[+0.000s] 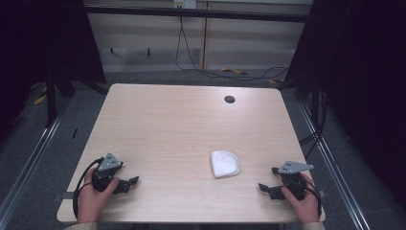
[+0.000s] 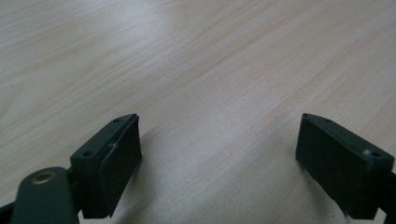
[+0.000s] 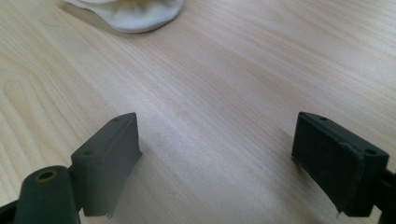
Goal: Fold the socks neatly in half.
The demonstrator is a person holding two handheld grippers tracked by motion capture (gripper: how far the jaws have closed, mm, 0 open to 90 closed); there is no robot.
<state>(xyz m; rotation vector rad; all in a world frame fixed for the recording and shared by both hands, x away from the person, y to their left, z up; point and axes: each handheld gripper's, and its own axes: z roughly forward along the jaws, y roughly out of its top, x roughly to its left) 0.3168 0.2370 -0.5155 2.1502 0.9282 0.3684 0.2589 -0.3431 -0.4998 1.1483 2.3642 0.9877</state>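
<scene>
We hold the left gripper (image 1: 130,184) and right gripper (image 1: 265,189) with fingers spread, empty, low on the bench (image 1: 182,124); the white cloth (image 1: 224,163) lies near the right one.

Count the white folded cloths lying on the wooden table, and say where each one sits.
1. The white cloth lies on the table near its front edge, right of centre, closer to the right gripper. None looks hidden.

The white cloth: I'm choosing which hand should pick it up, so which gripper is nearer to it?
Right. The right gripper rests just right of the white cloth, nearer the person; the left gripper sits farther off, across the table.
</scene>
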